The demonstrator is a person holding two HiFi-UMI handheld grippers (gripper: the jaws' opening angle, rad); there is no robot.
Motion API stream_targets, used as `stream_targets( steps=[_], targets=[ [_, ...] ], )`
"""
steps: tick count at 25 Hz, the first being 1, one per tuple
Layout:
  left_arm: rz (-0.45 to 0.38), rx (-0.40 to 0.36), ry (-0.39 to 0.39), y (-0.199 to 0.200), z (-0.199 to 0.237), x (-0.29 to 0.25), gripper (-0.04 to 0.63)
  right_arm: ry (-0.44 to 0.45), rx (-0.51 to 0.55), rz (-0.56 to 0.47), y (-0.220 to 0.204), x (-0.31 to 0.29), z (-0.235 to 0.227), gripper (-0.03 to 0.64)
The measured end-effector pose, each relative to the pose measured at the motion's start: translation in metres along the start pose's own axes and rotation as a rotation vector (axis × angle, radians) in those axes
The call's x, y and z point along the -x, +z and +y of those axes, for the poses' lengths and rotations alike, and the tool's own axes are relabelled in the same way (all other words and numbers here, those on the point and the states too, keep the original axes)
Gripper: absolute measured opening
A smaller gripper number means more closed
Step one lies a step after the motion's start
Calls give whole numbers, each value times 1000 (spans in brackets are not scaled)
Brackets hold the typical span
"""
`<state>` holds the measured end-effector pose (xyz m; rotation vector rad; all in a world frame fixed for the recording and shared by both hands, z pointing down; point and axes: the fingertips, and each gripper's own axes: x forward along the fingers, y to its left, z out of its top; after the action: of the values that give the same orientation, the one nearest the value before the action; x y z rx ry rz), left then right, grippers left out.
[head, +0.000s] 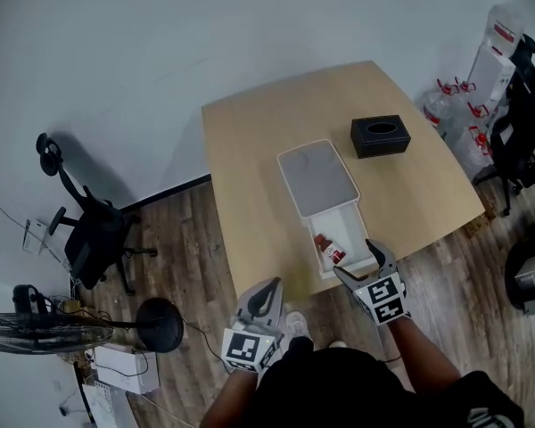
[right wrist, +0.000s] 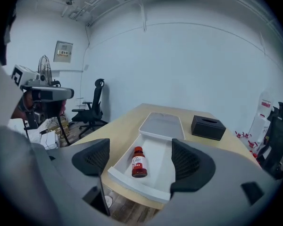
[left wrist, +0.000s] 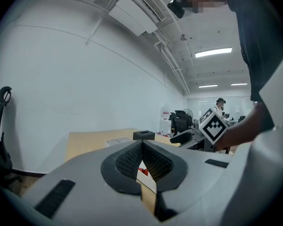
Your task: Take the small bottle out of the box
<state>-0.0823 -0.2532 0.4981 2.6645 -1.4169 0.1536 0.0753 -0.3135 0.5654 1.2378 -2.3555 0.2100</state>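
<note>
Right gripper [right wrist: 141,158] jaws wide apart, empty, framing bottle [right wrist: 139,163] at lower centre of right gripper view. Left gripper [left wrist: 142,150] jaws together, empty. Bottle lay flat in open box [right wrist: 137,186], untouched. Judged: grasp and lift-out outstanding.

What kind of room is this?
Probably an office or workroom. There is a black wheeled desk chair, a big pale wooden table, and long strip ceiling lights overhead, with more chairs and desks farther back.
</note>
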Motion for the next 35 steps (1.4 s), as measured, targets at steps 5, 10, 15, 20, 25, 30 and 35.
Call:
stream_targets(
  steps=[5,10,15,20,25,30,35],
  targets=[
    [-13,19,-4,2,24,-6,10,35,9,156,-25,-39,2,419],
    [-1,35,-13,0,43,-12,9,100,20,313,-52,-70,10,419],
    [-14,50,-28,0,53,-18,9,115,39,421,-69,-91,6,413],
    [-8,63,-20,-3,68,-19,9,139,95,547,-88,-107,5,411],
    [-12,71,-5,-5,83,-17,9,142,96,627,-99,-121,3,396],
    [-20,83,12,-7,99,-11,9,149,89,698,-112,-130,6,337],
    [-26,77,12,-7,107,-13,9,167,95,752,-120,-135,8,282]
  ],
)
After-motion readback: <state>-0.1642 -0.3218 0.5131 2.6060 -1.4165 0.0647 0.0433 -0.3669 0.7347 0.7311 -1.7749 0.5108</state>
